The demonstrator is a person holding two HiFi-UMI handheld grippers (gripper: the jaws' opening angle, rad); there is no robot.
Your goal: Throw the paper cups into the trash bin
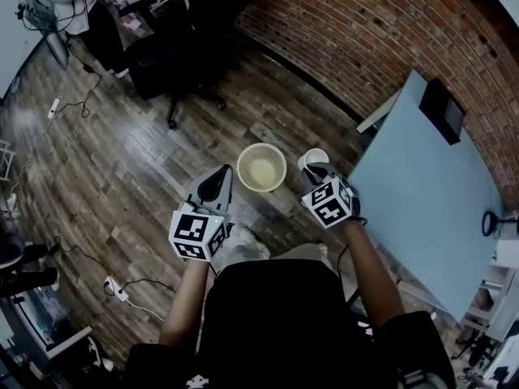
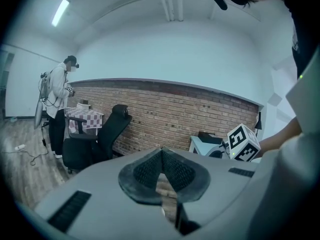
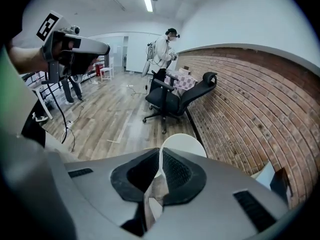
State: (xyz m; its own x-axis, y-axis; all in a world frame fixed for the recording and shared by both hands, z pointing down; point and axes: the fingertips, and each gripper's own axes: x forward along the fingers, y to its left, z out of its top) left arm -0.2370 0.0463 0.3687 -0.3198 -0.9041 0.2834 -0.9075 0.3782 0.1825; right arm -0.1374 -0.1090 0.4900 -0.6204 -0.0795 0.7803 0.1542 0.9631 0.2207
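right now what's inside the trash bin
Only a pale bottom shows in the trash bin, no cup; nothing covers it. The right tool holds the paper cup beside it.

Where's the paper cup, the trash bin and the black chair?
paper cup (image 1: 312, 158), head view, its open top.
trash bin (image 1: 241, 160), head view, its left rim.
black chair (image 3: 196, 94), right gripper view, its backrest.

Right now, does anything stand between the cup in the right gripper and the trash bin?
Nothing visible does. The right gripper holds the paper cup by its rim beside the open trash bin, with only floor between them; the left gripper is on the bin's other side.
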